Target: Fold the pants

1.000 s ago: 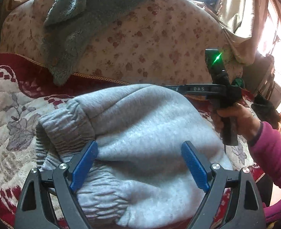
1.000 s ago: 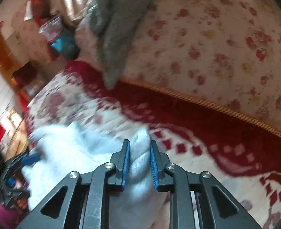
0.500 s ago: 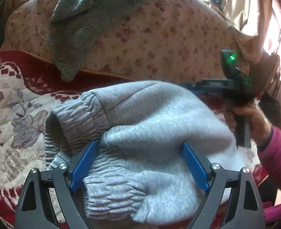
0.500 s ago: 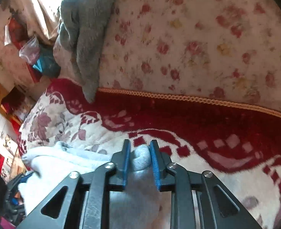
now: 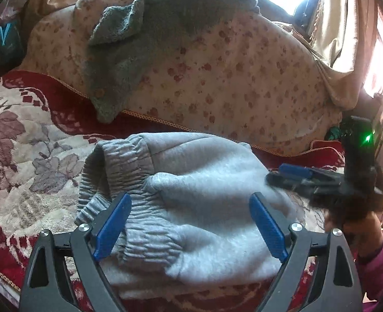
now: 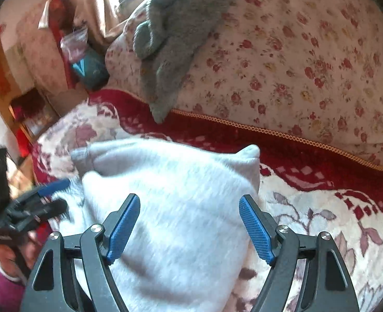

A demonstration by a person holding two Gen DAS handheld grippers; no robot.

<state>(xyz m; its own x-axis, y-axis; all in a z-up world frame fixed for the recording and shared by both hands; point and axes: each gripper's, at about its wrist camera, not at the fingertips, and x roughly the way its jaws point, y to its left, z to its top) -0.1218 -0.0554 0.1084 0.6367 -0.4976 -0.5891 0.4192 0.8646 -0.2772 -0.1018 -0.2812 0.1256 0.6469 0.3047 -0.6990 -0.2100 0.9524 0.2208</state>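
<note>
The light grey sweatpants (image 5: 191, 197) lie folded in a compact bundle on the red and cream floral blanket (image 5: 14, 140), with the ribbed elastic cuffs (image 5: 118, 171) at the left of the bundle. My left gripper (image 5: 190, 230) is open, its blue pads just over the near edge of the bundle. My right gripper (image 6: 190, 230) is open and empty over the pants (image 6: 170, 208). It also shows at the right edge in the left wrist view (image 5: 295, 174).
A floral bedding roll (image 5: 217, 78) lies behind the pants, with a grey fleece blanket (image 5: 144, 33) draped over it. A window and curtains (image 5: 347, 26) are at the back right. Cluttered shelves (image 6: 35, 83) stand beyond the blanket's left end.
My right gripper was shut on a corner of the pants, laid it down and has opened and pulled back. My left gripper stayed open and drew back a little.
</note>
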